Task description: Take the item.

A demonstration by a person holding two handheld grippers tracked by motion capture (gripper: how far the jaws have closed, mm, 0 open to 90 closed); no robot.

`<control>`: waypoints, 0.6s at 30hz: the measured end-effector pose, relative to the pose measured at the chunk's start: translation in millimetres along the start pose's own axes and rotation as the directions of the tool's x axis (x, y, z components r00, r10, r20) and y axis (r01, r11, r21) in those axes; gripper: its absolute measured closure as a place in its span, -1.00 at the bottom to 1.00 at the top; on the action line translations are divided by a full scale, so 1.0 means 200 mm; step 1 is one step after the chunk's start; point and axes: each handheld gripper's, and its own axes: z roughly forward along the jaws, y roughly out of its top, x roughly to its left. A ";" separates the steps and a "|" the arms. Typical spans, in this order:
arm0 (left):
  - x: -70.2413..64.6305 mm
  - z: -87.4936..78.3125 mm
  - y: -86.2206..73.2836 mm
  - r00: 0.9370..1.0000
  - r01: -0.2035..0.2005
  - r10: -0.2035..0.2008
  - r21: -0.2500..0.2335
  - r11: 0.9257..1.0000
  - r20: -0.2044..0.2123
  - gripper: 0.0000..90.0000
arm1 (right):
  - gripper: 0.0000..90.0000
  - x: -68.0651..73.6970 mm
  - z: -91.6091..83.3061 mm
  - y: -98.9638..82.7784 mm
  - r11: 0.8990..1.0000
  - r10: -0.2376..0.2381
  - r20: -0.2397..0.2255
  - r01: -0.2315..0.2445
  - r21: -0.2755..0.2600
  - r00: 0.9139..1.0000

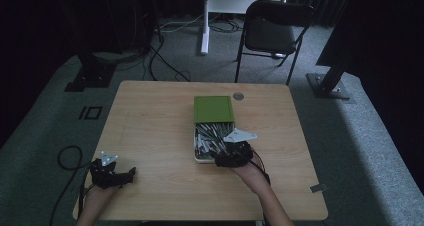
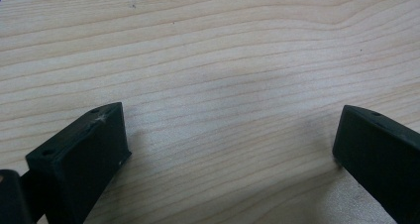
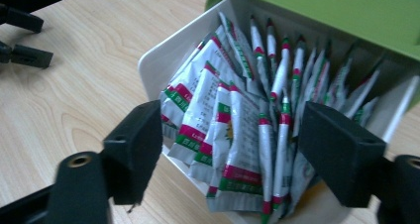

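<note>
The wooden table (image 1: 150,136) stands in the middle of a dim room, on a grey carpet floor (image 1: 360,136). Behind the table, to the right, there is a black folding chair (image 1: 272,33) – its seat faces the table. Left of the chair stands a white post (image 1: 205,21) of some frame. Dark curtains (image 1: 320,1) close the back of the room behind the chair. Black cables (image 1: 165,61) lie on the floor behind the table's left far corner, and one more loop of cable (image 1: 67,158) lies at the table's left side. Dark stands with flat base plates (image 1: 330,86) rise on both sides – the light is weak everywhere
</note>
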 end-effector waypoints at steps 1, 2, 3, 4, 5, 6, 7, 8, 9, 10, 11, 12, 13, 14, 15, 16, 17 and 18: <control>0.00 0.00 0.00 1.000 0.000 0.000 0.000 1.000 0.000 -0.97 | -0.27 0.00 0.00 0.00 1.000 -0.002 0.001 0.002 0.001 1.000; 0.00 0.00 0.00 1.000 0.000 0.000 0.000 1.000 0.000 -0.97 | 0.08 0.01 0.02 -0.01 1.000 -0.022 0.000 0.022 0.006 1.000; 0.00 0.00 0.00 1.000 0.000 0.000 0.000 1.000 0.000 -0.97 | 0.16 0.01 0.02 -0.01 1.000 -0.023 0.003 0.023 0.008 1.000; 0.00 0.00 0.00 1.000 0.000 0.000 0.000 1.000 0.000 -0.97 | 0.16 0.01 0.02 -0.01 1.000 -0.023 0.003 0.023 0.008 1.000; 0.00 0.00 0.00 1.000 -0.001 0.001 0.000 1.000 0.000 -0.97 | 0.34 0.01 0.04 -0.02 1.000 -0.020 0.015 0.020 0.017 1.000; 0.00 0.00 0.00 1.000 -0.001 0.001 0.000 1.000 0.000 -0.97 | 0.34 0.01 0.04 -0.02 1.000 -0.020 0.015 0.020 0.017 1.000; 0.00 0.00 0.00 1.000 0.000 0.000 0.000 1.000 0.000 -0.97 | 0.37 0.01 0.04 -0.03 1.000 -0.016 0.014 0.016 0.016 1.000; 0.00 0.00 0.00 1.000 0.000 0.000 0.001 1.000 0.000 -0.97 | 0.44 0.01 0.04 -0.03 1.000 -0.009 0.016 0.008 0.019 1.000; 0.00 0.00 0.00 1.000 0.000 0.000 0.000 1.000 0.000 -0.97 | 0.47 0.01 0.05 -0.04 1.000 -0.007 0.017 0.007 0.027 1.000; 0.00 0.00 0.00 1.000 0.000 0.000 0.000 1.000 0.000 -0.97 | 0.51 0.01 0.06 -0.04 1.000 -0.005 0.014 0.004 0.031 1.000; 0.00 0.00 0.00 1.000 0.000 0.000 0.000 1.000 0.000 -0.97 | 0.53 0.01 0.07 -0.04 0.999 -0.008 0.012 0.007 0.043 1.000; 0.00 0.00 0.00 1.000 -0.001 0.001 0.000 1.000 0.000 -0.97 | 0.53 0.01 0.07 -0.04 0.999 -0.008 0.012 0.007 0.043 1.000; 0.00 0.00 0.00 1.000 -0.001 0.001 0.000 1.000 0.000 -0.97 | 0.53 0.01 0.07 -0.04 0.999 -0.008 0.012 0.007 0.043 1.000; 0.00 0.00 0.00 1.000 0.000 0.000 0.000 1.000 0.000 -0.97 | 0.53 0.01 0.07 -0.05 0.999 -0.011 0.022 0.010 0.049 1.000; 0.00 0.00 0.00 1.000 0.000 0.000 0.000 1.000 0.000 -0.97 | 0.54 0.01 0.09 -0.06 0.998 -0.002 0.041 0.000 0.068 0.999; 0.00 0.00 0.00 1.000 0.000 0.000 0.000 1.000 0.000 -0.97 | 0.54 0.01 0.10 -0.07 0.997 0.001 0.053 -0.005 0.073 0.999; 0.00 0.00 0.00 1.000 0.000 0.000 0.000 1.000 0.000 -0.97 | 0.55 0.00 0.10 -0.07 0.997 0.011 0.053 -0.015 0.077 0.999; 0.00 0.00 0.00 1.000 0.000 0.000 0.001 1.000 0.000 -0.97 | 0.58 0.00 0.11 -0.08 0.997 0.023 0.054 -0.027 0.075 0.998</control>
